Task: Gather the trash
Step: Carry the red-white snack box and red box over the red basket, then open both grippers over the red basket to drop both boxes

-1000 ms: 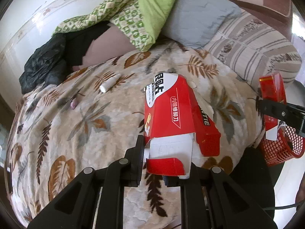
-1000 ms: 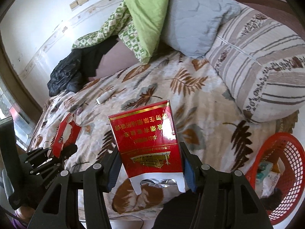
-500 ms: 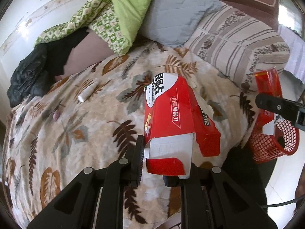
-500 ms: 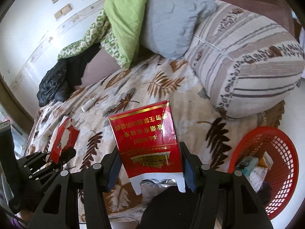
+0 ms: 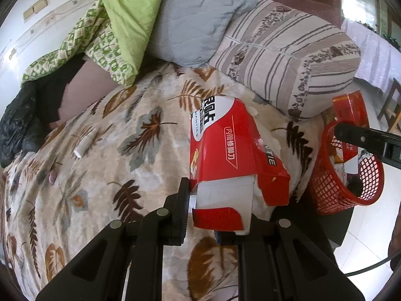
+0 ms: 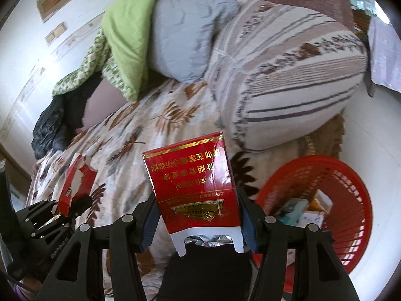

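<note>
My left gripper (image 5: pixel 213 215) is shut on a torn red and white carton (image 5: pixel 225 155), held above the leaf-patterned bedspread (image 5: pixel 100 175). A flat red carton with gold lettering (image 6: pixel 193 185) stands upright in my right gripper (image 6: pixel 198 213), whose pads press on its two sides. The red mesh basket (image 6: pixel 325 175) sits on the floor at the bed's right edge, with several bits of packaging inside. It also shows as the basket (image 5: pixel 333 190) in the left wrist view, just behind a right gripper finger (image 5: pixel 363 140). A small white tube (image 5: pixel 84 146) lies on the bedspread.
A striped pillow (image 5: pixel 288 57), a grey pillow (image 5: pixel 193 22) and a green blanket (image 5: pixel 125 7) are piled at the head of the bed. Black clothing (image 5: pixel 17 125) lies at the far left. White floor (image 6: pixel 376 130) surrounds the basket. A small purple item (image 5: pixel 52 175) rests on the bedspread.
Both grippers have moved right along the bed with their cartons still held. The red basket now looks larger and nearer in both views, and the bedding has slid left.
</note>
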`<action>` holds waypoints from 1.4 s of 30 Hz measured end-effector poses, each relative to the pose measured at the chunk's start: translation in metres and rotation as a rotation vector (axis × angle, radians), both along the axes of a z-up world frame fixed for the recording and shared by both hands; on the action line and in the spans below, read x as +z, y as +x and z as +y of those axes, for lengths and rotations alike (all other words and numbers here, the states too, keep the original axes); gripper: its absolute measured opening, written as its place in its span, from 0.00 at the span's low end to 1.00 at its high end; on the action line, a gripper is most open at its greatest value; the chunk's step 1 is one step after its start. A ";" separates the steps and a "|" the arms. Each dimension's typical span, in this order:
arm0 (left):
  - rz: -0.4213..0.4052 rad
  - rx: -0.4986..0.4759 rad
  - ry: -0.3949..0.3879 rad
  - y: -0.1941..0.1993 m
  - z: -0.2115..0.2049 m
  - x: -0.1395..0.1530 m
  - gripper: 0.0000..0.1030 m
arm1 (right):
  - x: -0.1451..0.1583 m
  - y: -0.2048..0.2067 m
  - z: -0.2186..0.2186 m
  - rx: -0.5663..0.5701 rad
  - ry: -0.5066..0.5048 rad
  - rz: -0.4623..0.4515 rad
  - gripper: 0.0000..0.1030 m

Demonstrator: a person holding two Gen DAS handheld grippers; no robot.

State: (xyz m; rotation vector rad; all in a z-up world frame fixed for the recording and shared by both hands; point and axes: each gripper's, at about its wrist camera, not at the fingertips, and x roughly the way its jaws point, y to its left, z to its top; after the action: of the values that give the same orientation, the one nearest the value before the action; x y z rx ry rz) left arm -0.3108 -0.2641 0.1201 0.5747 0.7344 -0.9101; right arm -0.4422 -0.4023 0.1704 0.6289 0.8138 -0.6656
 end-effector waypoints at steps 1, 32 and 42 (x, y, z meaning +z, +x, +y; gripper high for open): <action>0.001 -0.004 0.000 -0.001 -0.003 0.000 0.15 | 0.000 -0.004 -0.002 -0.009 -0.001 0.000 0.59; 0.023 -0.304 0.021 -0.100 -0.103 -0.004 0.15 | 0.006 -0.124 -0.049 -0.291 -0.031 0.035 0.59; 0.067 -0.378 0.062 -0.126 -0.139 -0.019 0.15 | 0.005 -0.151 -0.059 -0.352 -0.032 0.028 0.59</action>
State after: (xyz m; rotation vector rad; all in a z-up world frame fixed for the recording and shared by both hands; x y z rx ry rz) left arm -0.4364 -0.4031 0.1015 0.7562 0.7286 -1.2646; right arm -0.5936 -0.4612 0.1754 0.7431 0.7227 -1.0076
